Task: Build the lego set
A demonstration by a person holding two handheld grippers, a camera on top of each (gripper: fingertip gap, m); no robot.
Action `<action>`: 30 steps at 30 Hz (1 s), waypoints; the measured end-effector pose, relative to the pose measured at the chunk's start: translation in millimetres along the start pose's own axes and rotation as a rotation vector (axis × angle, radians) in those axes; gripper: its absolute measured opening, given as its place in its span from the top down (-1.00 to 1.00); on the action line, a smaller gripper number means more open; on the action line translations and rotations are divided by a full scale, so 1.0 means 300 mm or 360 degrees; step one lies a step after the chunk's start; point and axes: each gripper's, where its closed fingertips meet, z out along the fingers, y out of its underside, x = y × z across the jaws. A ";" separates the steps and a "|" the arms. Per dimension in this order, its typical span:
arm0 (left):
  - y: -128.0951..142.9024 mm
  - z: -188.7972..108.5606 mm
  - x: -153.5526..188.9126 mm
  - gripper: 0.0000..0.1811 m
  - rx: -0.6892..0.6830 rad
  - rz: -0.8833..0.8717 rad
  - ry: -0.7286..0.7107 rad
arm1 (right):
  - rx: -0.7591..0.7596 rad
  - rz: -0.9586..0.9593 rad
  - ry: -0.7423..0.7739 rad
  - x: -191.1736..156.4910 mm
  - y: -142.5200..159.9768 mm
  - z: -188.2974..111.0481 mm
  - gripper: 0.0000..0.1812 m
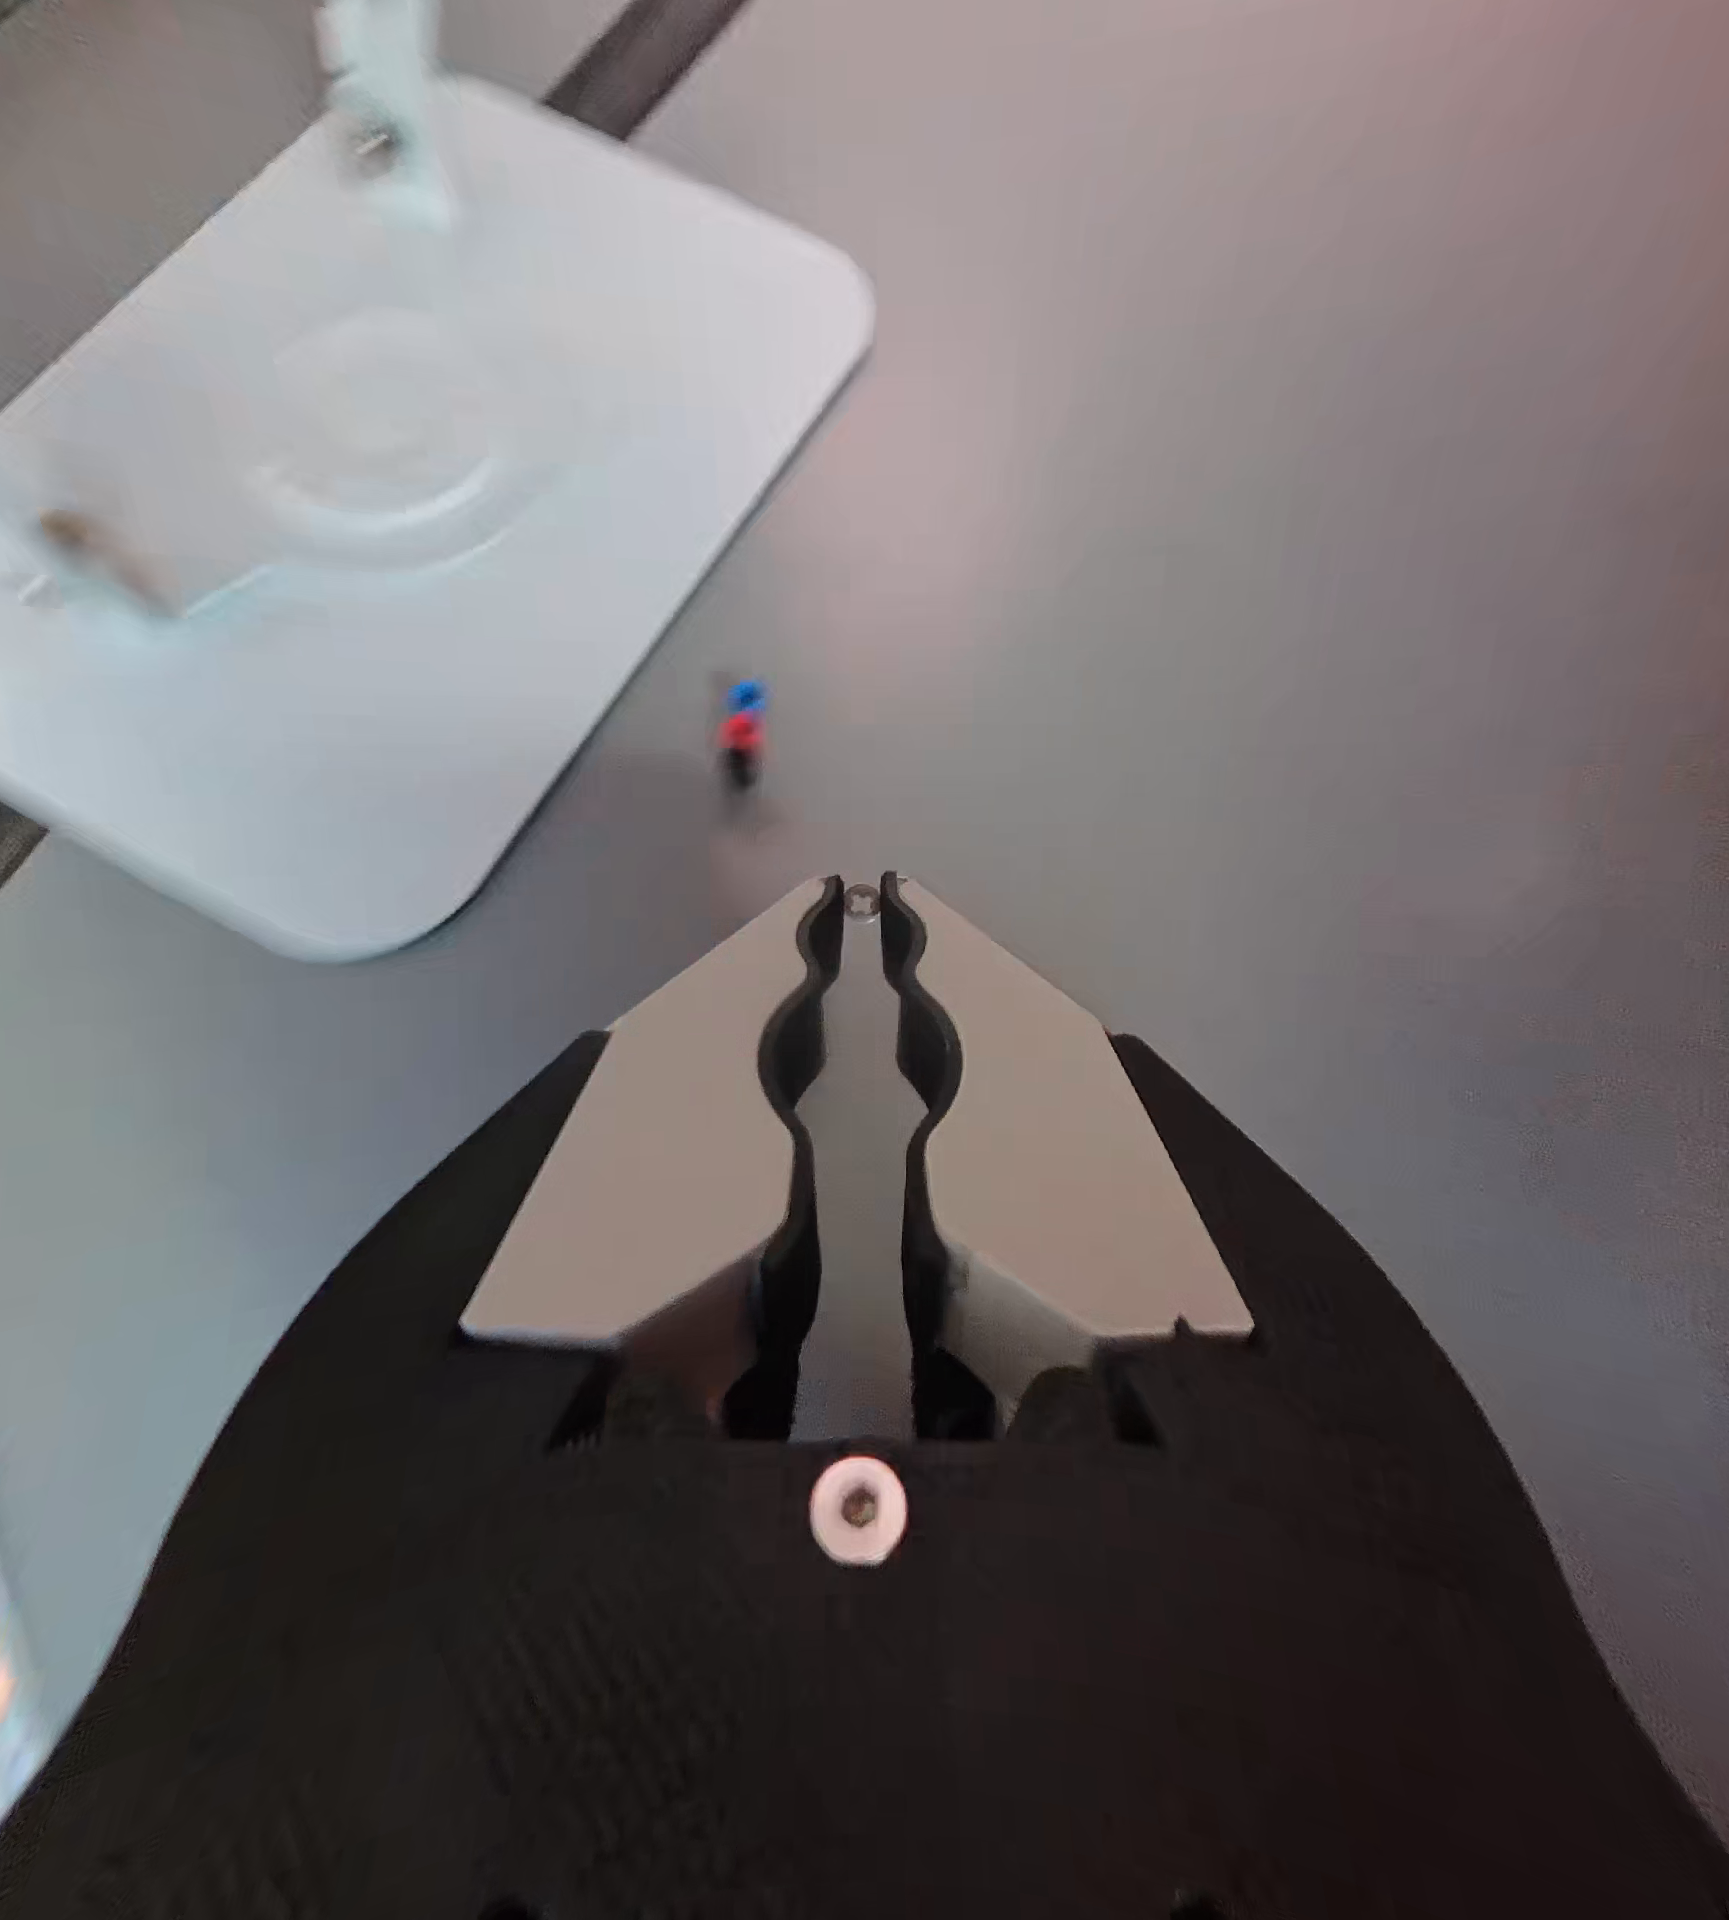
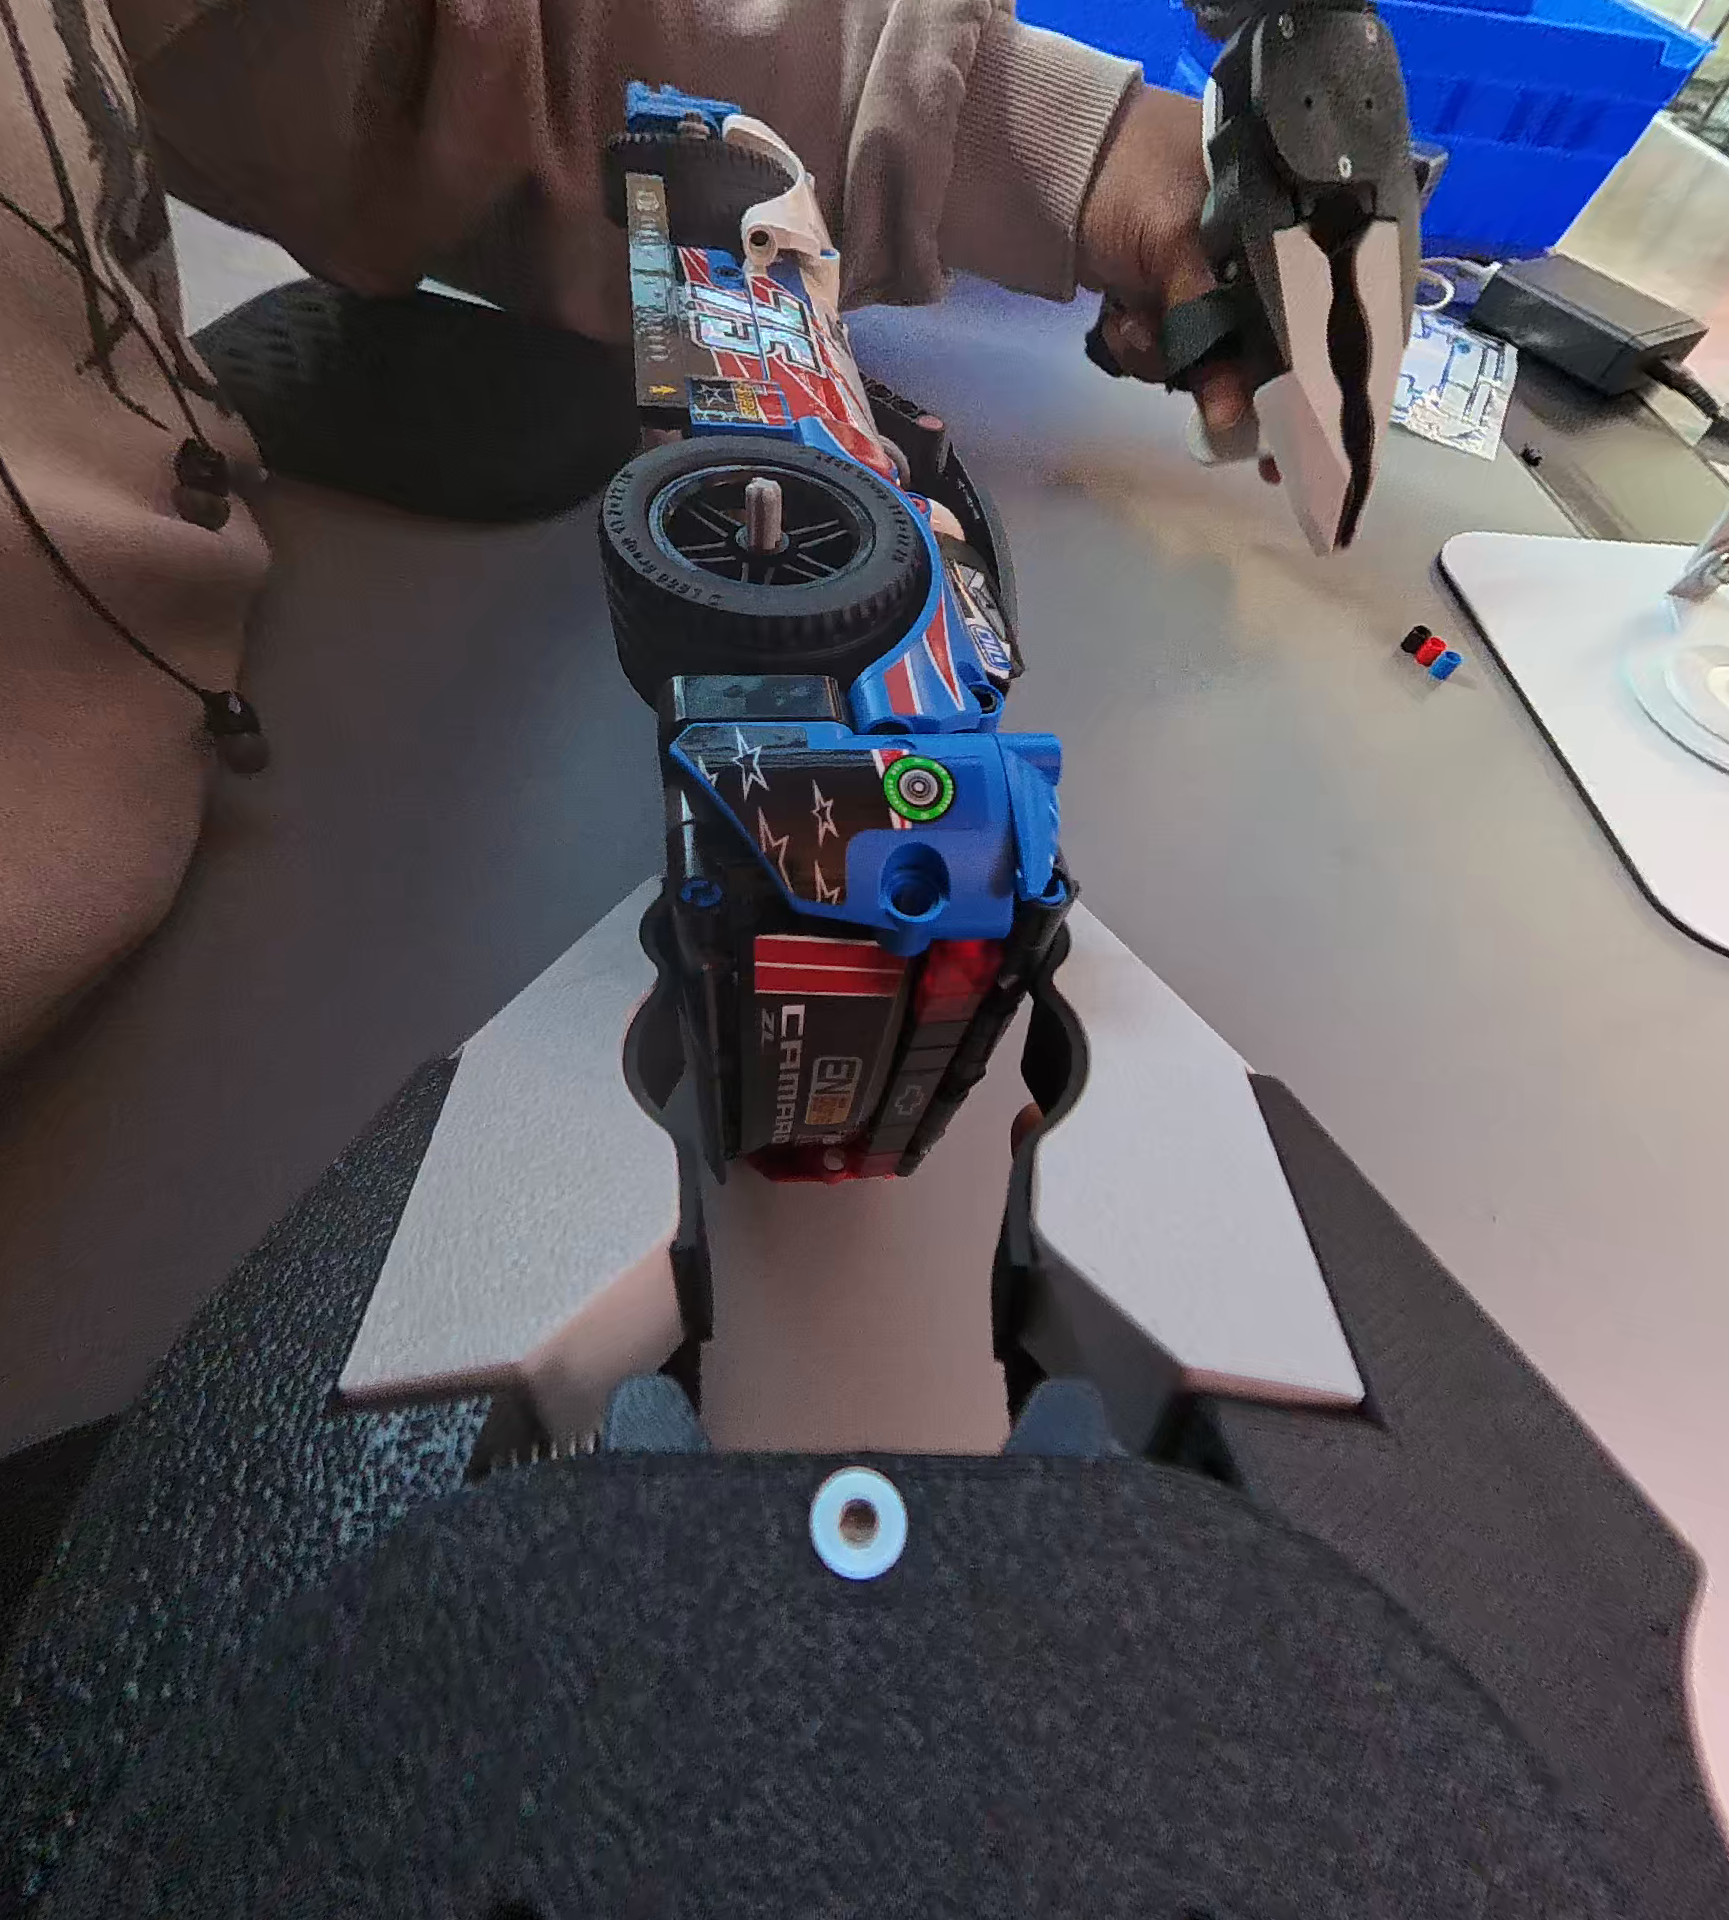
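Note:
My right gripper [image 2: 860,920] is shut on the rear end of the blue, red and black lego car [image 2: 818,790]. It holds the car on its side above the grey table, with a black wheel [image 2: 761,566] and its axle tip facing up. My left gripper [image 1: 862,885] is shut on a small grey ring piece [image 1: 862,904] pinched at its fingertips. It hovers over the table and also shows in the right wrist view [image 2: 1343,530], up and to the right of the car. A short black, red and blue pin stack [image 1: 741,727] lies on the table ahead of it, also in the right wrist view [image 2: 1429,652].
A white stand base [image 1: 340,623] with a metal upright sits left of the pins; it is at the right edge in the right wrist view [image 2: 1608,831]. A blue bin [image 2: 1525,135], a black power adapter [image 2: 1587,322] and a printed sheet [image 2: 1462,384] lie behind. A person's torso and sleeve [image 2: 60,623] fill the left. The grippers' ends are close to 30 cm from one another.

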 end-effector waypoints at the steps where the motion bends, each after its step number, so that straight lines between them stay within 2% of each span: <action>1: -0.051 0.048 0.112 0.96 0.0010 0.0134 0.0113 | 0.0002 -0.0021 -0.0011 -0.006 0.000 -0.003 0.31; 4: -0.131 0.195 0.361 0.95 -0.0034 0.0447 0.0344 | -0.0004 -0.0050 -0.0017 -0.014 0.001 -0.008 0.31; 6: -0.152 0.261 0.455 0.95 -0.0057 0.0561 0.0454 | -0.0008 -0.0034 -0.0013 -0.017 0.002 -0.010 0.31; 10: -0.148 0.318 0.503 0.92 -0.0072 0.0623 0.0499 | -0.0011 -0.0023 -0.0005 -0.018 0.003 -0.011 0.31; 13: -0.136 0.312 0.502 0.67 -0.0067 0.0535 0.0516 | 0.0000 -0.0023 -0.0011 -0.019 0.003 -0.010 0.31; 15: -0.138 0.268 0.474 0.48 -0.0047 0.0501 0.0465 | 0.0007 -0.0014 -0.0016 -0.018 0.003 -0.011 0.31; 16: -0.157 0.215 0.470 0.47 0.0033 0.0442 0.0476 | 0.0012 -0.0008 -0.0018 -0.019 0.003 -0.011 0.31; 18: -0.199 0.051 0.474 0.43 0.0255 0.0252 0.0575 | 0.0022 0.0008 -0.0025 -0.021 0.003 -0.013 0.31; 20: -0.202 -0.157 0.478 0.31 0.0497 0.0024 0.0721 | 0.0027 0.0014 -0.0030 -0.022 0.004 -0.014 0.31; 22: -0.157 -0.360 0.501 0.15 0.0741 -0.0171 0.0880 | 0.0030 -0.0001 -0.0034 -0.024 0.004 -0.016 0.31; 23: -0.115 -0.425 0.520 0.08 0.0819 -0.0207 0.0885 | 0.0034 -0.0007 -0.0035 -0.025 0.004 -0.016 0.31; 25: -0.011 -0.470 0.597 -0.10 0.0814 -0.0181 0.0829 | 0.0033 -0.0016 -0.0035 -0.026 0.003 -0.016 0.31; 27: 0.064 -0.438 0.700 -0.21 0.0750 -0.0092 0.0761 | 0.0029 -0.0013 -0.0027 -0.027 0.003 -0.016 0.31; 29: 0.115 -0.337 0.743 -0.17 0.0613 0.0037 0.0558 | 0.0029 -0.0010 -0.0017 -0.030 0.003 -0.018 0.31; 30: 0.136 -0.281 0.738 -0.06 0.0517 0.0116 0.0430 | 0.0022 -0.0010 -0.0013 -0.033 0.003 -0.018 0.31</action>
